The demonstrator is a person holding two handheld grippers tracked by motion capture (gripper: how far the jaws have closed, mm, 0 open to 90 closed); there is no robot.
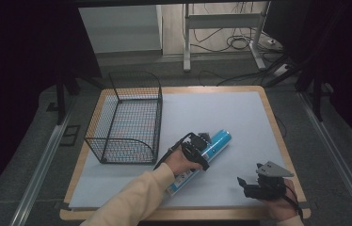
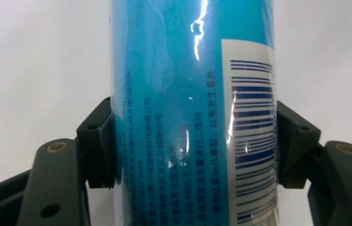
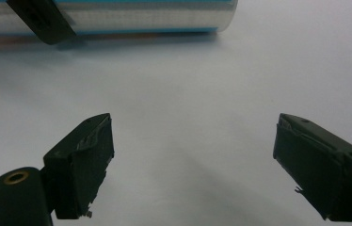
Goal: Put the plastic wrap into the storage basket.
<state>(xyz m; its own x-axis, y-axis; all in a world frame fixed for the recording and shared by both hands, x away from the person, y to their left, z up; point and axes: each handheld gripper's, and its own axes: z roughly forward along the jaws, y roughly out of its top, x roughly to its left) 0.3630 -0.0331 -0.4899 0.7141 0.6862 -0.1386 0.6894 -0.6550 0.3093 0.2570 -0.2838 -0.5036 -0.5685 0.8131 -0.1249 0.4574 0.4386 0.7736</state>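
Two grippers over white table (image 1: pixel 240 117): left gripper (image 1: pixel 201 141) clamped across blue tube (image 1: pixel 212 146) lying beside wire basket (image 1: pixel 127 117). Pads (image 2: pixel 100 146) pressed against tube's sides. Right gripper (image 3: pixel 193 160) spread wide, holding nothing.

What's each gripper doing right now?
Left gripper: shut on the blue tube.
Right gripper: open, holding nothing.

I see a blue tube (image 1: pixel 207 151) lying on its side on the white sheet, slanting from near me up toward the right. It is glossy, with small printed text and a white label bearing a dark barcode (image 2: pixel 252 136). Its far end is round.
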